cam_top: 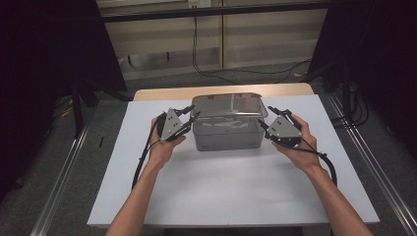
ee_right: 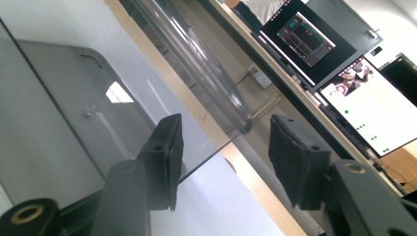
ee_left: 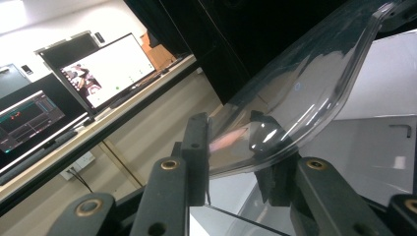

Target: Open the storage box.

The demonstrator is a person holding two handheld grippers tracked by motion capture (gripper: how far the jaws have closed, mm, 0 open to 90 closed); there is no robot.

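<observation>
Left gripper (ee_left: 231, 162) clamps clear lid (cam_top: 227, 104) edge over box (cam_top: 227, 133); right gripper (ee_right: 223, 157) unclenched astride far edge, lift pending.

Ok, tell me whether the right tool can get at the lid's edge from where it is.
Probably yes: the right tool has the clear lid edge already between its open jaws, nothing in between; the pads just aren't pressing yet.

The box (cam_top: 226, 129) in the middle of the high view is see-through and grey, and its lid (cam_top: 227, 104) is clear. It sits on a white table top (cam_top: 221, 187). The grippers' jaws are black, with grey plates on top. Upper edge: light wood.
</observation>
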